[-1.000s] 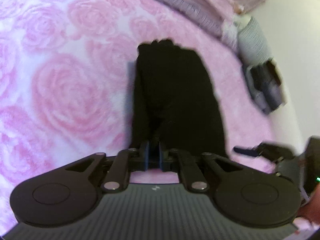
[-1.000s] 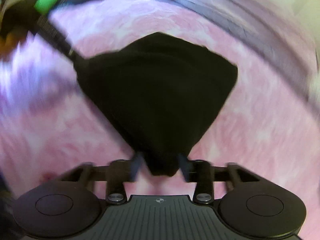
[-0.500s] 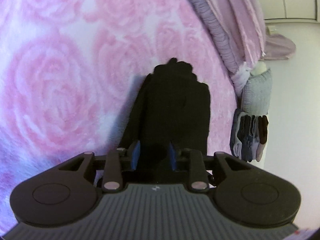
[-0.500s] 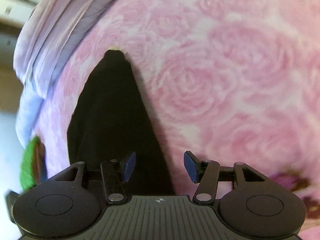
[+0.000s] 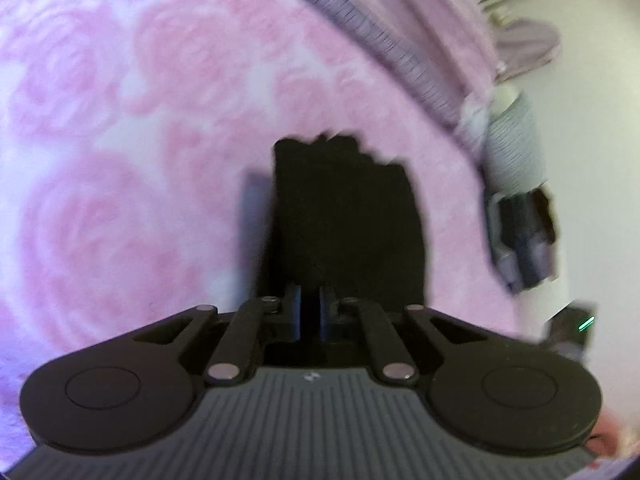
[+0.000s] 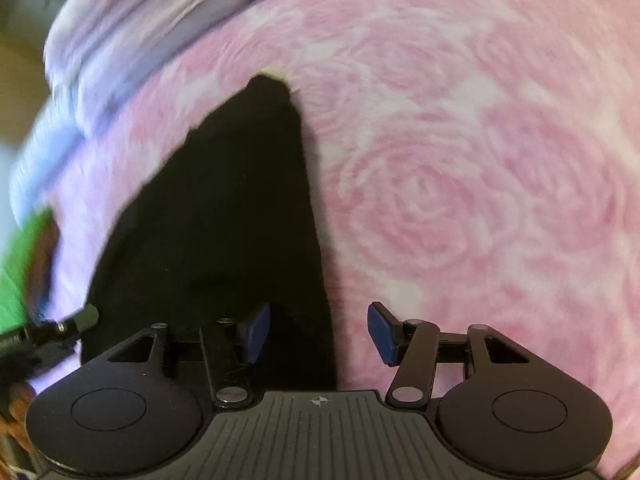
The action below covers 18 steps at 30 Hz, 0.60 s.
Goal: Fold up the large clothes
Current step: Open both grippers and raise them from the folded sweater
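In our left hand, the left gripper (image 5: pixel 309 312) has its two dark fingers drawn nearly together, only a narrow slot between them. The dark cloth fills that slot, and we read the pads as pinching the near edge of the folded black fabric garment (image 5: pixel 344 216). The grip itself sits in shadow, so the contact is hard to see sharply. From those fingers the garment runs straight ahead and away as a narrow upright strip, its far end ragged and blurred.

In our right hand, the right gripper (image 6: pixel 318 332) stands wide apart, its blue pads (image 6: pixel 380 330) well separated and pressing on nothing. The garment (image 6: pixel 224 216) lies under and beyond its left finger, tapering to a point farther off. The garment's right edge passes through the gap between the fingers, while the right finger hangs over bare bedding.

Around the cloth on all sides spreads the pink rose-patterned fleece blanket (image 6: pixel 460 200), on which the garment lies flat. Past the blanket's far edge we see a band of lilac pleated bedding (image 5: pixel 384 36). At the right view's left border there is a blurred green shape (image 6: pixel 20 264).
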Motion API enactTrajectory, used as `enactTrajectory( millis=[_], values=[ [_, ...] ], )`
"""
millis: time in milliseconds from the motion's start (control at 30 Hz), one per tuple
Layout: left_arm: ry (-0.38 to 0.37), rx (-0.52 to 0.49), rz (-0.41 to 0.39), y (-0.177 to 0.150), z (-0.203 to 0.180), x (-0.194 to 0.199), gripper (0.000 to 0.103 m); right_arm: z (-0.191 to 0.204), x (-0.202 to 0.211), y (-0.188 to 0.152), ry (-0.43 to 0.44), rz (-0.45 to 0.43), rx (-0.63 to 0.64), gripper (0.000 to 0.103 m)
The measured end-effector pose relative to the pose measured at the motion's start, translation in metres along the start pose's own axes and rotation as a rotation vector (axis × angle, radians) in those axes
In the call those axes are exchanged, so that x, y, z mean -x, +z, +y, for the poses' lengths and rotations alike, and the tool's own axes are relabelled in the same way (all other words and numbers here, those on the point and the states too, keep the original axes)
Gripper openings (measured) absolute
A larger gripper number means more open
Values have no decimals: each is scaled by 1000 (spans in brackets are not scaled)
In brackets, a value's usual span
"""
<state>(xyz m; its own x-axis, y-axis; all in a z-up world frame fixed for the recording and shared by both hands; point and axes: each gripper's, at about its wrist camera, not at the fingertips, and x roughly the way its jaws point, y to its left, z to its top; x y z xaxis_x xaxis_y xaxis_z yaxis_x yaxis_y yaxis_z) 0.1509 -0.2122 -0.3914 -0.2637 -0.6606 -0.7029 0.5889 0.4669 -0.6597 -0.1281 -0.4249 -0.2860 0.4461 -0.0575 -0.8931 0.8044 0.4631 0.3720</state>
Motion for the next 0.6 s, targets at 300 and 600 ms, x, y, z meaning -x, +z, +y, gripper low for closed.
enactTrajectory(
  millis=[300, 600],
  values=[
    [25, 76, -4, -8, -1, 17, 11, 14, 15, -13, -75, -52, 138, 51],
    [193, -214, 82, -34, -57, 6, 10, 46, 27, -57, -65, -57, 284, 41]
  ],
)
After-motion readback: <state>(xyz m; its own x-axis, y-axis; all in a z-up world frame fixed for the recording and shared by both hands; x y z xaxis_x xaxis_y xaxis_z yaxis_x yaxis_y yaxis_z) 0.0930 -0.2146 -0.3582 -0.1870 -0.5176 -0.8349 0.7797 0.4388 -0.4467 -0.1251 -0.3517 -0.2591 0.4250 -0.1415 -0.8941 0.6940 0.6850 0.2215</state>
